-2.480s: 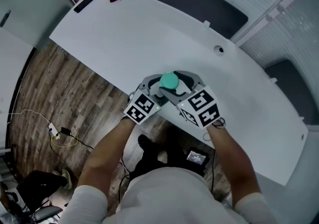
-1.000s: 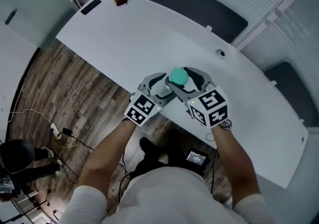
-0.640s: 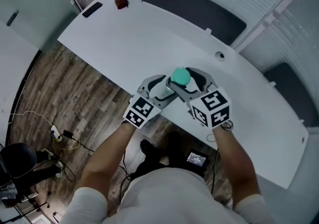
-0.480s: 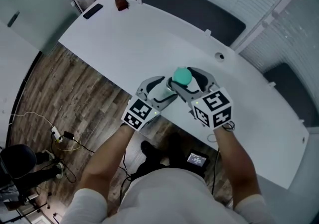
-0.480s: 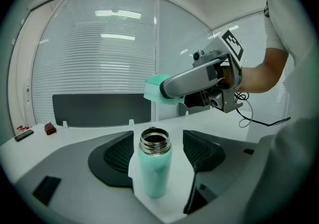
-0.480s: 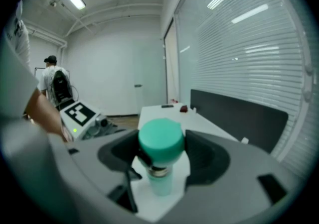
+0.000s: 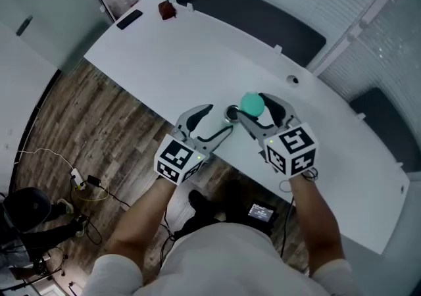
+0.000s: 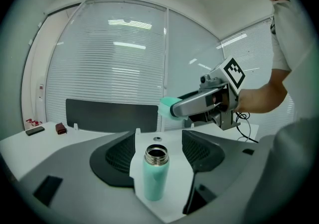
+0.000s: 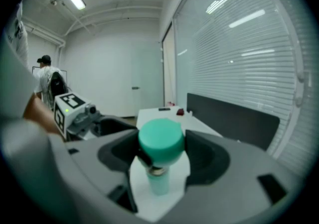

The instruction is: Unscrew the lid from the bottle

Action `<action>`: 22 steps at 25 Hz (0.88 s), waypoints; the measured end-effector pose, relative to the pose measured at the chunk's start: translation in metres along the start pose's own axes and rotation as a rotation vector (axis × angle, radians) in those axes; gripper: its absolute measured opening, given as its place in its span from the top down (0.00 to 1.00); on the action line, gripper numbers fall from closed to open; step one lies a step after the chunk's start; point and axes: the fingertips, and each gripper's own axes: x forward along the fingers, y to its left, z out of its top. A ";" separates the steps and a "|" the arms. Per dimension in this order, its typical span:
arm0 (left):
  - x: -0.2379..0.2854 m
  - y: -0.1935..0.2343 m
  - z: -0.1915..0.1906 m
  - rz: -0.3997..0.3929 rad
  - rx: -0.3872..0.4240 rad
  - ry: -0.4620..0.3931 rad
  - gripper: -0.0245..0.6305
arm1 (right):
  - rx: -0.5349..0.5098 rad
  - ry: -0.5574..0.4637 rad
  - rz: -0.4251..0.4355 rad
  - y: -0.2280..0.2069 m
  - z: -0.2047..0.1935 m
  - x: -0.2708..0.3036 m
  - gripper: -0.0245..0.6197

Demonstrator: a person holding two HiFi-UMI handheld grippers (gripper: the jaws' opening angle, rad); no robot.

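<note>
A mint-green bottle point(image 8: 156, 177) stands upright on the white table point(image 7: 197, 51) with its steel mouth point(image 7: 232, 113) uncovered. It sits between the spread jaws of my left gripper point(image 8: 158, 143), with a gap on each side. In the head view my left gripper point(image 7: 217, 121) is open just short of the bottle. My right gripper point(image 7: 252, 105) is shut on the round green lid point(image 7: 252, 102), held up and slightly right of the bottle's mouth. In the right gripper view the lid point(image 9: 160, 141) is clamped between the jaws, and the bottle point(image 9: 159, 182) shows below it.
A small red-brown block point(image 7: 166, 9) and a flat black device point(image 7: 129, 19) lie at the table's far left corner. A cable hole point(image 7: 293, 79) is behind the grippers. A dark panel point(image 7: 250, 15) runs along the back edge. A person point(image 9: 46, 76) stands far off.
The lid was on the bottle with both grippers around it. Now my right gripper has carried the lid up and to the right, and my left gripper has opened and drawn back.
</note>
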 end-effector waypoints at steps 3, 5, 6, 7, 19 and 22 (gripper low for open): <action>-0.009 0.000 0.013 0.016 -0.028 -0.025 0.50 | 0.000 -0.014 -0.009 0.003 0.005 -0.007 0.49; -0.015 -0.002 0.021 0.021 -0.040 -0.042 0.51 | -0.001 -0.021 -0.015 0.006 0.008 -0.012 0.49; -0.017 -0.003 0.024 0.023 -0.046 -0.049 0.52 | -0.002 -0.025 -0.017 0.007 0.009 -0.015 0.49; -0.020 -0.004 0.027 0.024 -0.052 -0.055 0.52 | -0.002 -0.030 -0.020 0.008 0.011 -0.017 0.49; -0.045 -0.014 0.044 0.037 -0.141 -0.109 0.60 | 0.022 -0.083 -0.051 0.017 0.024 -0.047 0.49; -0.050 -0.016 0.041 0.047 -0.164 -0.106 0.63 | 0.025 -0.089 -0.060 0.021 0.023 -0.052 0.49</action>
